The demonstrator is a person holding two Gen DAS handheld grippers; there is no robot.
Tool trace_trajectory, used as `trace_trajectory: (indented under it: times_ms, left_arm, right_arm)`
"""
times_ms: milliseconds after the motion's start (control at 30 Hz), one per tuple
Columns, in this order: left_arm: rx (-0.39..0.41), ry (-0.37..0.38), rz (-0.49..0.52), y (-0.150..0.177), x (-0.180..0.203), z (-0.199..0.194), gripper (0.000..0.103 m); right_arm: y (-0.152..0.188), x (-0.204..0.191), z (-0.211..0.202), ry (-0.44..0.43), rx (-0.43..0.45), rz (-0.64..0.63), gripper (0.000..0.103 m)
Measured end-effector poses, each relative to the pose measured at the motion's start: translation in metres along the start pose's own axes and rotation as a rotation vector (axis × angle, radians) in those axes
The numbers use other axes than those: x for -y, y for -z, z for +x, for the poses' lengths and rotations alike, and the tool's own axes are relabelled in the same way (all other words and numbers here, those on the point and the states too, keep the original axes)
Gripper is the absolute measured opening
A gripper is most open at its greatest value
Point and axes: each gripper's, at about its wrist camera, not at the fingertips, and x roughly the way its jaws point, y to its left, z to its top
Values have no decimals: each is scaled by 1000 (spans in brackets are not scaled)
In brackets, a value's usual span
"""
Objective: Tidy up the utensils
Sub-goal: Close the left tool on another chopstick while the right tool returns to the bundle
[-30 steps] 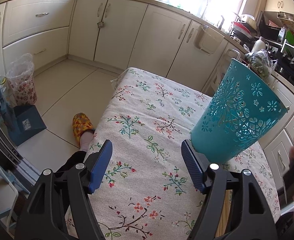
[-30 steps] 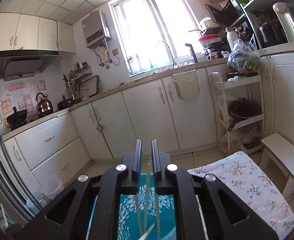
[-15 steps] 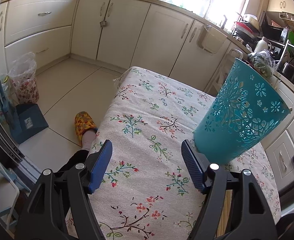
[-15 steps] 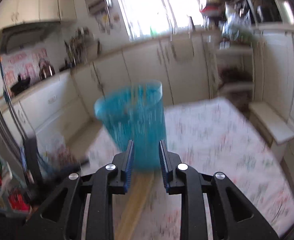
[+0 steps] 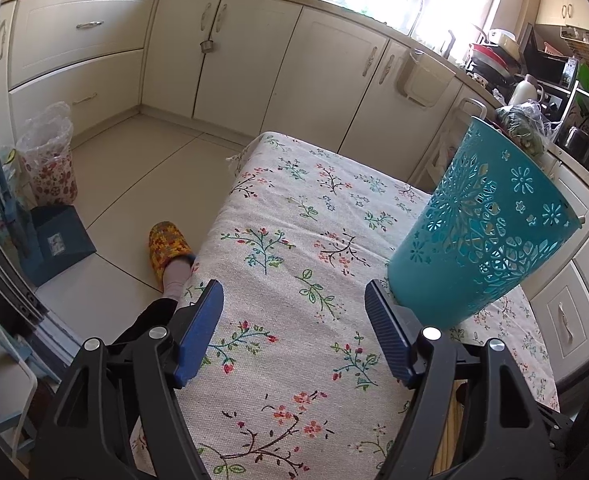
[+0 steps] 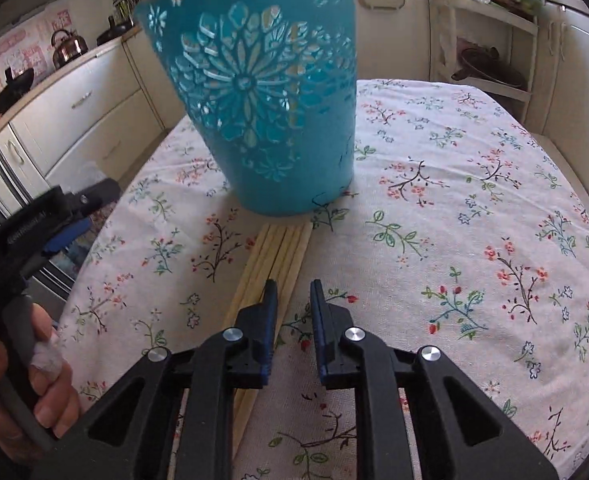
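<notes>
A teal cut-out utensil holder (image 6: 254,92) stands upright on the floral tablecloth (image 6: 454,200); it also shows in the left wrist view (image 5: 482,236). A bundle of pale wooden chopsticks (image 6: 274,256) lies flat on the cloth just in front of the holder. My right gripper (image 6: 292,286) hovers low over the near part of the bundle, jaws slightly apart and empty. My left gripper (image 5: 294,304) is wide open and empty over the cloth, left of the holder; its body shows in the right wrist view (image 6: 42,216).
The table's left edge (image 5: 214,232) drops to the tiled floor, where a slippered foot (image 5: 166,248) and a bin (image 5: 50,160) stand. Cream cabinets (image 5: 254,60) run behind. A shelf rack (image 6: 490,52) stands past the far edge.
My right gripper has dropped from high above the holder to low over the chopsticks, and its jaws have opened a little. The left gripper has barely moved.
</notes>
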Motion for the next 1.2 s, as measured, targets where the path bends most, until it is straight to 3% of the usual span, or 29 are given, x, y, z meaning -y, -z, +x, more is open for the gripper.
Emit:
trace_trajectory:
  times_ms: [167, 267, 400, 533, 733, 1033, 1200]
  left_arm:
    - [-4, -1, 32, 1, 6, 0, 72]
    - [-74, 68, 117, 6, 27, -2, 73]
    - [-179, 111, 256, 27, 64, 0, 73]
    - [-214, 70, 359, 45, 90, 5, 73]
    - [-257, 0, 400, 53, 100, 15, 72]
    - [-264, -32, 429, 54, 108, 17, 72]
    - [-262, -36, 429, 53, 109, 16, 67]
  right_arm:
    - [1, -1, 0, 45, -35, -86, 10]
    - [3, 7, -4, 42, -51, -116, 9]
    - [6, 28, -11, 16, -46, -61, 9]
    - [8, 41, -14, -34, -49, 6, 9]
    - [9, 42, -15, -55, -45, 21, 9]
    - [7, 42, -16, -61, -44, 24, 9]
    - [7, 41, -16, -58, -42, 23, 9]
